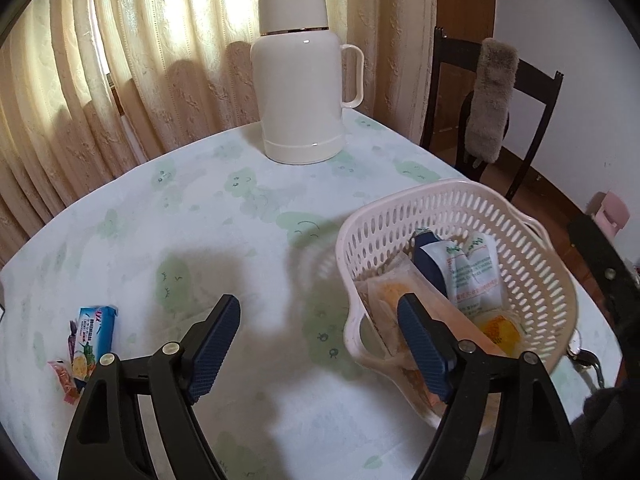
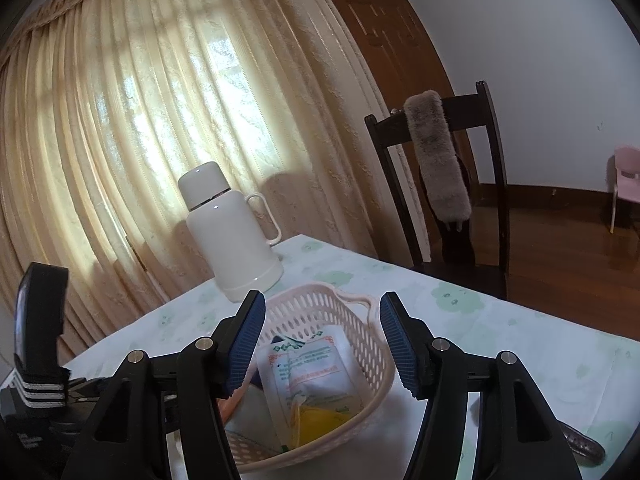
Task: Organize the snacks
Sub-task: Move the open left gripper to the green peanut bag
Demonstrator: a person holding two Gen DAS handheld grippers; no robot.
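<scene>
A pale pink slotted basket [image 1: 440,200] [image 2: 320,290] stands on the table's right side. It holds a white sachet [image 1: 476,276] [image 2: 320,372], a dark blue packet [image 1: 428,260], a clear-wrapped pastry [image 1: 384,300] and a yellow pack [image 1: 500,328] [image 2: 320,420]. My left gripper [image 1: 320,308] is open with nothing between its fingers. Its right finger hangs over the basket's near rim, in front of the pastry. At the table's left lie a blue snack pack [image 1: 94,336], a purple sweet [image 1: 72,334] and a red sweet [image 1: 66,380]. My right gripper [image 2: 323,304] stands open above the basket, empty.
A tall cream thermos flask [image 1: 304,80] [image 2: 232,232] stands at the table's far edge by the curtain. A dark wooden chair [image 1: 540,80] [image 2: 496,200] with a grey furry cloth stands beyond the right edge. A small metal object [image 1: 586,360] lies right of the basket.
</scene>
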